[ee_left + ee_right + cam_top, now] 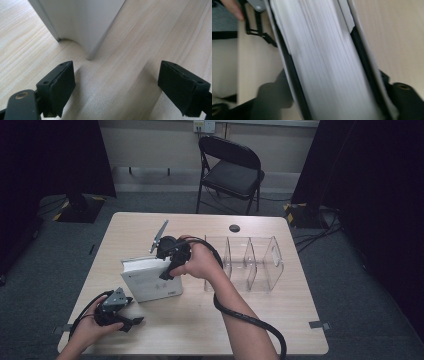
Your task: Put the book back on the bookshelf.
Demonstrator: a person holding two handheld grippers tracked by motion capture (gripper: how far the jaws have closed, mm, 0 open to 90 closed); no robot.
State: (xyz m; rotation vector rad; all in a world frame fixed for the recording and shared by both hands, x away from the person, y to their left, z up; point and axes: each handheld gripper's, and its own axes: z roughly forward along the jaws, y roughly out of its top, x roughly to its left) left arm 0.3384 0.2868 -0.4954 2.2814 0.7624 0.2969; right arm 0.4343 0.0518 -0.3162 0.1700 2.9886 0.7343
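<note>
Nearest the person, the left gripper (131,321) rests low on the pale wood-grain desk (280,320), its jaws standing well apart with nothing between them; in the left gripper view a lower corner of the white book (85,22) sits just beyond its matte black pads (62,85). That book (150,279) lies near the middle-left of the desk, and the right gripper (167,270) reaches onto it from above, with the page block (329,65) between its jaws and a cover (362,37) on each side; the jaws look clamped across the thickness, though the blur leaves the contact itself a judgement. The book appears moderately heavy, with smooth, probably slippery covers, stiff across the boards but loose along the fore-edge, where pages can fan or slide. Gripping across the full thickness, nearer the spine, should hold it best; a pinch on the open page edge may let the block sag. Just beyond stands a clear plastic divider rack (250,265), rigid, glossy and upright-slotted, likely light enough to shift if bumped. Farther off, a black folding chair (230,170) stands on grey carpet.
</note>
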